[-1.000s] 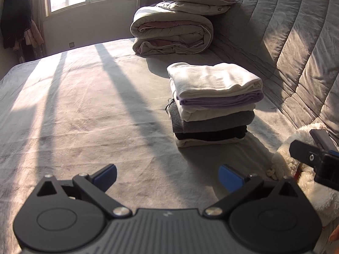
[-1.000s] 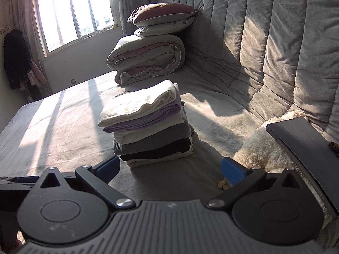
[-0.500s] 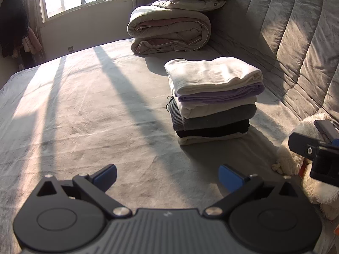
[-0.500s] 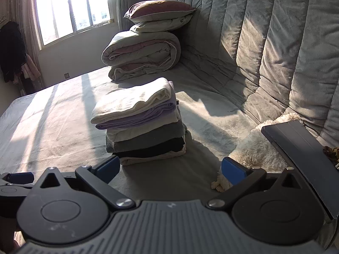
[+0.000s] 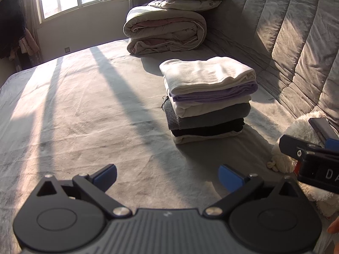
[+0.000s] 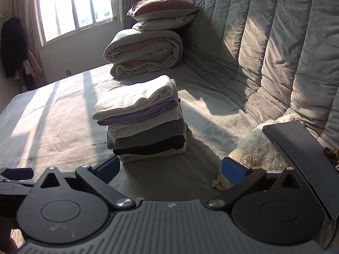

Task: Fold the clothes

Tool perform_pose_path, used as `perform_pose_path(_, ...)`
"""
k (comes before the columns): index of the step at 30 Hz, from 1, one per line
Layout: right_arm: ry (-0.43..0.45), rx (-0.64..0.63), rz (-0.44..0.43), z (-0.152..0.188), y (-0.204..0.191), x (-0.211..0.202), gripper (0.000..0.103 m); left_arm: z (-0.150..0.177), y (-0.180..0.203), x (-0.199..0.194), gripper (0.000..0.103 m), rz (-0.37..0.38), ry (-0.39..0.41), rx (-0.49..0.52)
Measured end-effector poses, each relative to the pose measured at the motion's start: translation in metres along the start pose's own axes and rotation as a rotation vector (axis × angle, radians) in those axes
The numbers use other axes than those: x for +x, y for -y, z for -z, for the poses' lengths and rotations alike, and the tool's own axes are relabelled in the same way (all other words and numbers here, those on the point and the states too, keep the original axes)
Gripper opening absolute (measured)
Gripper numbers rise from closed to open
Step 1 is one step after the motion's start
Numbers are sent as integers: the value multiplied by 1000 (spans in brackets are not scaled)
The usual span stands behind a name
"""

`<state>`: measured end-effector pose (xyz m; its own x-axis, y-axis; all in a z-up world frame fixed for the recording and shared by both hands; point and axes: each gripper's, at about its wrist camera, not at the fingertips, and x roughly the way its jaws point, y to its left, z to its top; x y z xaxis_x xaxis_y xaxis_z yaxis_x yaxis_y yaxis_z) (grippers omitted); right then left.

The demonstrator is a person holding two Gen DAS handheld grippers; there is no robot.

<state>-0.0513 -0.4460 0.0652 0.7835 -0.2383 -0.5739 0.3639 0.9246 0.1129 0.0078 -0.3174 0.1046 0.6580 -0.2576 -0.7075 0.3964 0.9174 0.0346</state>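
Ahead of both gripper mouths, on the grey bed (image 5: 84, 116), sat the stack of folded clothes (image 5: 208, 97), squared, presumably finished. Left gripper (image 5: 167, 174) and right gripper (image 6: 170, 167) hovered wide apart-jawed, holding nothing. Only "DA" was legible on the neighbouring gripper's body.

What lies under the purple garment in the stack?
Under the purple garment lie a cream one, a grey one, a black one and a cream one on the bed. Only folded edges show; anything between layers is covered.
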Motion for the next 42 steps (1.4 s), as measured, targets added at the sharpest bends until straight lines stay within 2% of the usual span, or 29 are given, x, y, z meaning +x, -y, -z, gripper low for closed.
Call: perform_pose_path(42,16,-1,0,1,3,-10,103,-1,6,-12,102,12,0,18)
